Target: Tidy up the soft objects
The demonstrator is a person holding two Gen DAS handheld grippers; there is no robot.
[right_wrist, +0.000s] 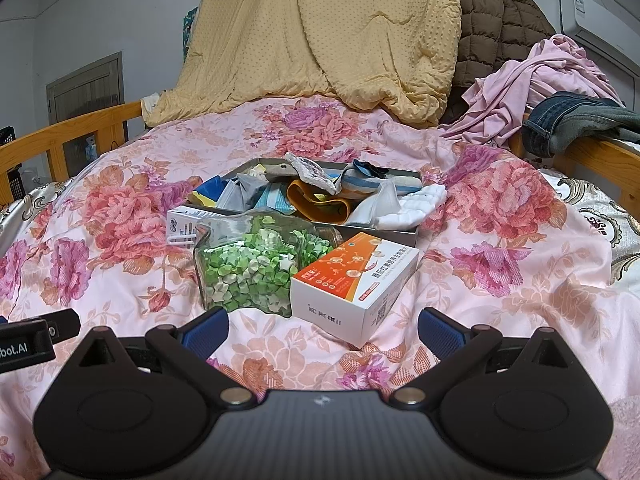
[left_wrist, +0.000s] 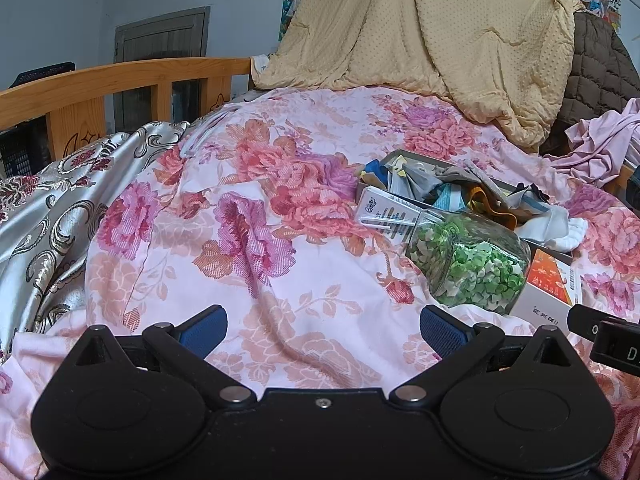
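Left tool (left_wrist: 323, 330): released, empty, over the quilt (left_wrist: 280, 240).
Right tool (right_wrist: 322, 332): released, empty.
Jar (right_wrist: 252, 268): 12 o'clock of right tool, touching carton (right_wrist: 352, 280).
Tray (right_wrist: 414, 236): behind jar, holding socks (right_wrist: 320, 200).

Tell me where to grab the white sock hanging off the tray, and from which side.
Grip the white sock at its bunched end draped over the tray corner, coming from the right with the right gripper. That end probably lies free of the pile, so the open fingers can pinch it.
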